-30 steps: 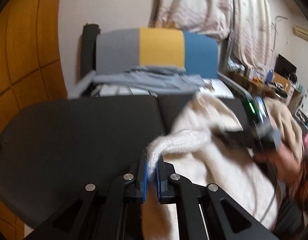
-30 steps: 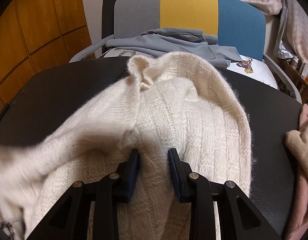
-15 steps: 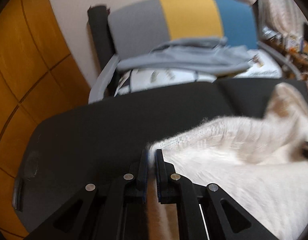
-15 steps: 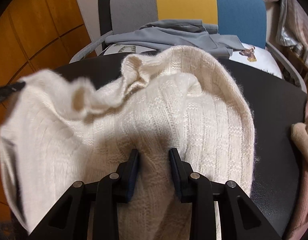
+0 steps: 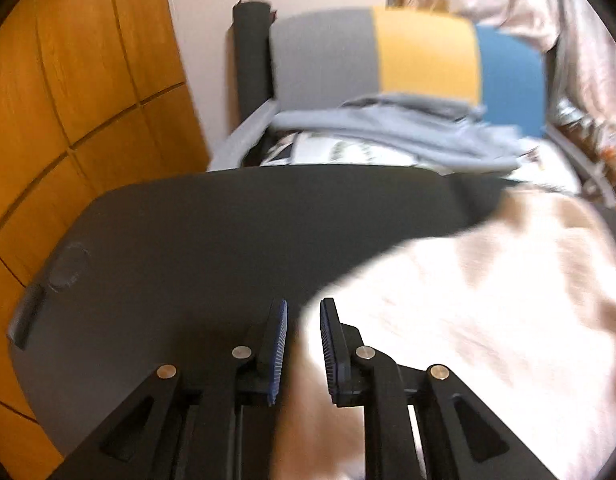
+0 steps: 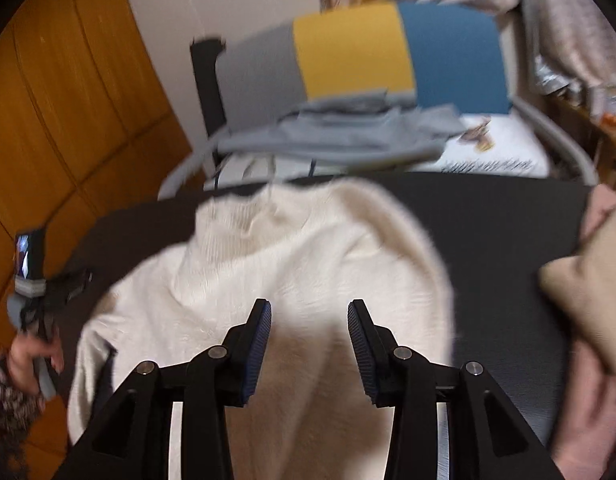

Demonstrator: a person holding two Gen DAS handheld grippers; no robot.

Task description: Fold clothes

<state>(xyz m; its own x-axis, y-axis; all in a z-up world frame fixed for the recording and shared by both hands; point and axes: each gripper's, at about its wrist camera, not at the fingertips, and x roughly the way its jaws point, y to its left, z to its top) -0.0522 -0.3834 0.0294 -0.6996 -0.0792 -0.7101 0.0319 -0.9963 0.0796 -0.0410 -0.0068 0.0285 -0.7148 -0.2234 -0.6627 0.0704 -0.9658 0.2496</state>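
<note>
Sweater (image 5: 468, 320) motion-blurred, overexposed; lower part cut by frame edge. Beige garment (image 6: 592, 280) cropped at rt edge.

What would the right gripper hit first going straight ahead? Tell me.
The right gripper, open, points over the sweater lying on the table. Most likely it meets the sweater's raised folds first; depth is unclear.

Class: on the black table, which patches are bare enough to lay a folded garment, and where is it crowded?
Bare: the table's left half, between its rounded edge and the cream sweater; also a strip between the sweater and the beige garment. Crowded: the middle under the sweater and the right edge.
</note>
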